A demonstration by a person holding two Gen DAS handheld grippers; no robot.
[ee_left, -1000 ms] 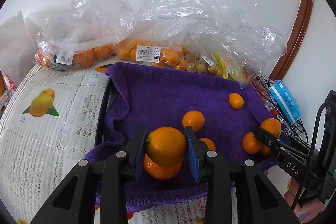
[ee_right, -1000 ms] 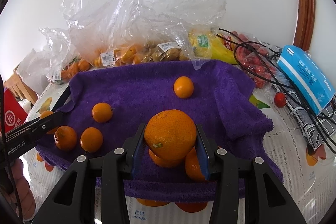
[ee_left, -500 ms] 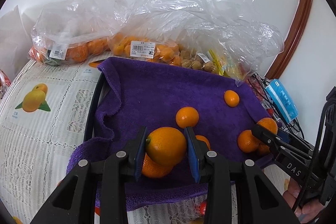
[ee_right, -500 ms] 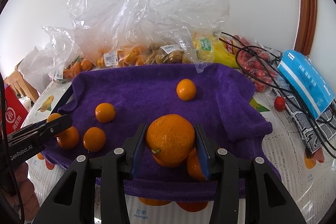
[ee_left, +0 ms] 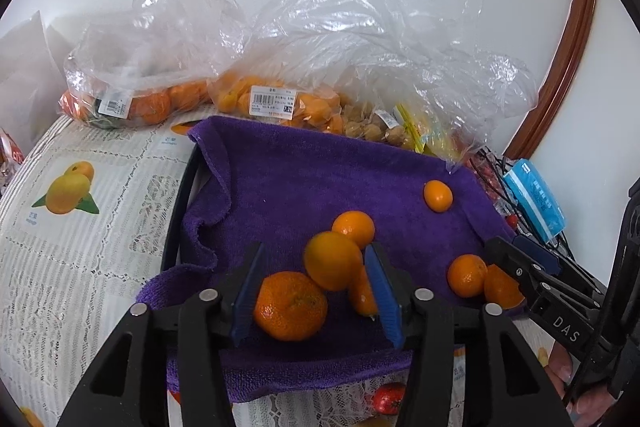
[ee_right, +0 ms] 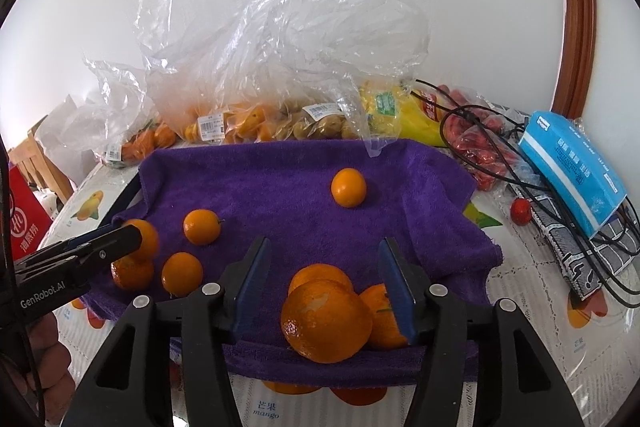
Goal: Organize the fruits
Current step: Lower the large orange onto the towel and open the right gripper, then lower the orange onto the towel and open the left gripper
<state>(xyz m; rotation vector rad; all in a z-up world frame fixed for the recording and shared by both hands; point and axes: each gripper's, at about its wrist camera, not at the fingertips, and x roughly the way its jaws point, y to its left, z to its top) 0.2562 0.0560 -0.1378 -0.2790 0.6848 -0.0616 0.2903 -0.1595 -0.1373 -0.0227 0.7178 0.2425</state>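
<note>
Where fuzzy purple towel (ee_right: 280,183) drapes, round dimpled oranges (ee_right: 326,321)

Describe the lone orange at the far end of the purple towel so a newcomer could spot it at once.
Find the purple towel spread over the table. Look toward its far side, just before the clear plastic bags. The small orange sits there alone, while every other loose orange is bunched near the towel's front edge.

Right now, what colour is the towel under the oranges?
Purple, a solid colour with no pattern. The towel shows best in the right wrist view.
</note>
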